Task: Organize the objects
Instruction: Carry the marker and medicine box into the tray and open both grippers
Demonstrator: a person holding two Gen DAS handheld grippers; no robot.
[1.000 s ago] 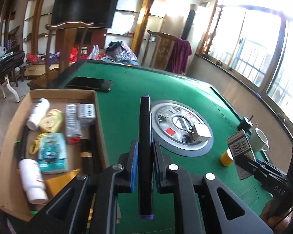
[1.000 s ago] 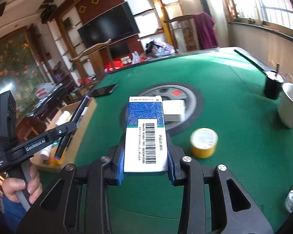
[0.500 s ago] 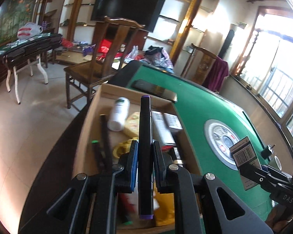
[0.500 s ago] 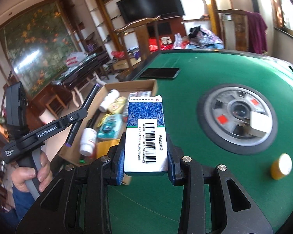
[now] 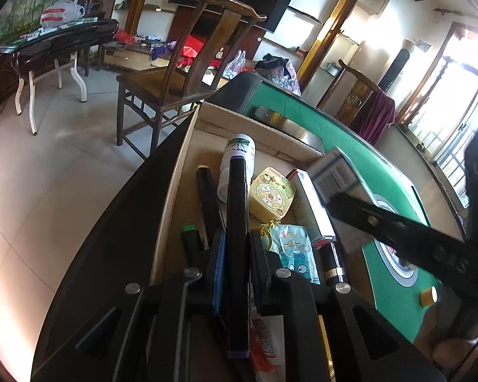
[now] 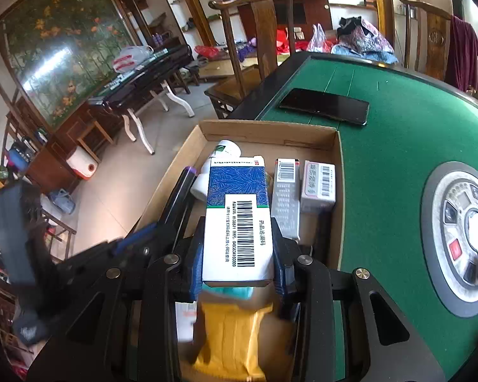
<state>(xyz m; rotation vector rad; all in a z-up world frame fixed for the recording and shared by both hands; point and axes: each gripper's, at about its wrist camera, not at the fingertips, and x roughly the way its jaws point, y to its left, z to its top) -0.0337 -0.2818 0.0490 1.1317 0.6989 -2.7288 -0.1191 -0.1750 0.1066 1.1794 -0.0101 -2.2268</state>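
- The left gripper [image 5: 235,248] is clamping a black marker [image 5: 237,222] with a purple end cap, its jaws closed tight on the barrel, and is holding it over the left part of the open cardboard box [image 6: 264,130].
- The right gripper [image 6: 237,254] is pinching a blue-and-white medicine carton [image 6: 237,219] by its long sides, barcode face up, above the middle of the same box.
- The box is sitting at the edge of the green felt mahjong table [image 6: 398,159], beside the table's dark rim.
- Lying in the box are a white bottle [image 5: 237,152], a yellow square keychain toy [image 5: 272,199], a light blue packet [image 5: 294,251], another black pen [image 5: 207,197], two grey barcode cartons [image 6: 286,191] side by side, and a yellow pouch [image 6: 229,337] at the near end.
- A black phone [image 6: 325,106] is resting flat on the felt just beyond the box.
- A small yellow cap [image 5: 428,296] is sitting on the felt well apart from the box, near the table's round centre panel [image 6: 462,238].
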